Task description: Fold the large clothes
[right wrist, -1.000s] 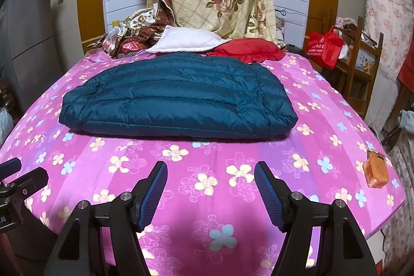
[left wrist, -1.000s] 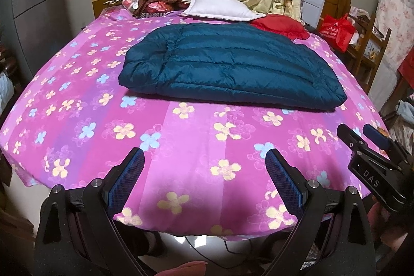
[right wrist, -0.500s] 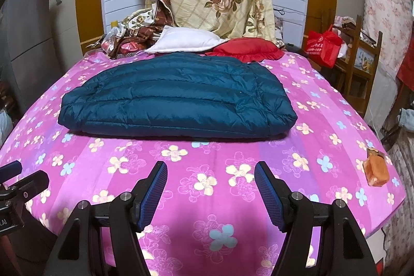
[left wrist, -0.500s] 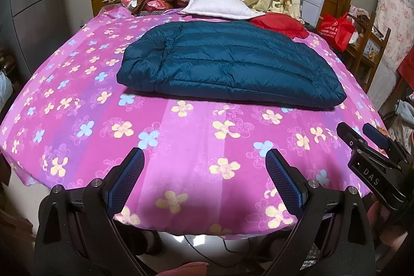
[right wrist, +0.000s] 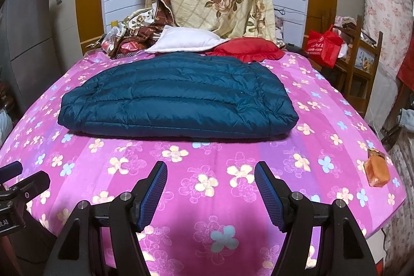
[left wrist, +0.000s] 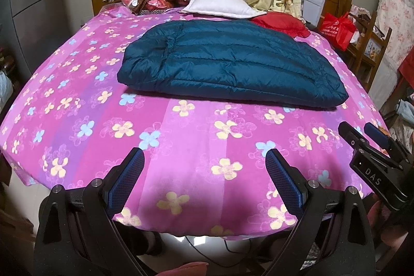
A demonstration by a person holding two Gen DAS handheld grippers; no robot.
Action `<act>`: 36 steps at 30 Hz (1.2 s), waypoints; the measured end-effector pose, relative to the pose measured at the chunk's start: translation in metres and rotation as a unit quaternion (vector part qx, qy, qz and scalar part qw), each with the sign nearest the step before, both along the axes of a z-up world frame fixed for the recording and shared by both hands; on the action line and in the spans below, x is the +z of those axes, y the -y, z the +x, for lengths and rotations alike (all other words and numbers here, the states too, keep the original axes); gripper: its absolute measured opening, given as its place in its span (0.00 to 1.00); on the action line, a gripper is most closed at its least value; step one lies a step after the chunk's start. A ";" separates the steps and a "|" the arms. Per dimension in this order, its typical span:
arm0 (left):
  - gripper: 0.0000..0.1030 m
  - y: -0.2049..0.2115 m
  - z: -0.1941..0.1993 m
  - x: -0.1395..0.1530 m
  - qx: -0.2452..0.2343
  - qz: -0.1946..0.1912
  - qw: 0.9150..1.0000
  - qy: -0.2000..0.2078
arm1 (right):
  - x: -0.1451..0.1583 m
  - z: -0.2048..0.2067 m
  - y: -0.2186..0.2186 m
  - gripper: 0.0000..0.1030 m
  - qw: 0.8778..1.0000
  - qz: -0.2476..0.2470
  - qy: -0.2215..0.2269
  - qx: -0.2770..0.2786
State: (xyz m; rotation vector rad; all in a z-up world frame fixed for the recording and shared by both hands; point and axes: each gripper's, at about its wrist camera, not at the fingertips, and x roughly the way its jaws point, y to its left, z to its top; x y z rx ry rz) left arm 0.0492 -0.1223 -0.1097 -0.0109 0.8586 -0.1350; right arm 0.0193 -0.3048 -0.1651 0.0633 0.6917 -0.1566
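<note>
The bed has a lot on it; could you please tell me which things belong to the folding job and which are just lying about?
For the job:
- teal down jacket
- left gripper, open
- right gripper, open

Lying about:
- white pillow
- red cushion
- orange packet
- red bag

Folded teal jacket (left wrist: 230, 61) on bedspread (left wrist: 181, 141)

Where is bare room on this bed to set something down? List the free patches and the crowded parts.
Free: the flowered sheet between the folded blue jacket and the near edge, and the strip left of the jacket. On the right, free except by the orange packet. Crowded: the far end, with white pillow, red cushion and heaped bedding.
</note>
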 end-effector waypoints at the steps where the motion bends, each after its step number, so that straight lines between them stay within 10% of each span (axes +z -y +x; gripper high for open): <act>1: 0.92 -0.001 0.001 0.000 0.000 0.000 1.000 0.000 | 0.000 0.000 0.000 0.66 1.000 0.000 0.000 -0.001; 36: 0.92 -0.008 0.002 -0.001 0.002 0.007 1.000 0.003 | 0.002 -0.004 -0.005 0.66 1.000 -0.005 0.013 0.000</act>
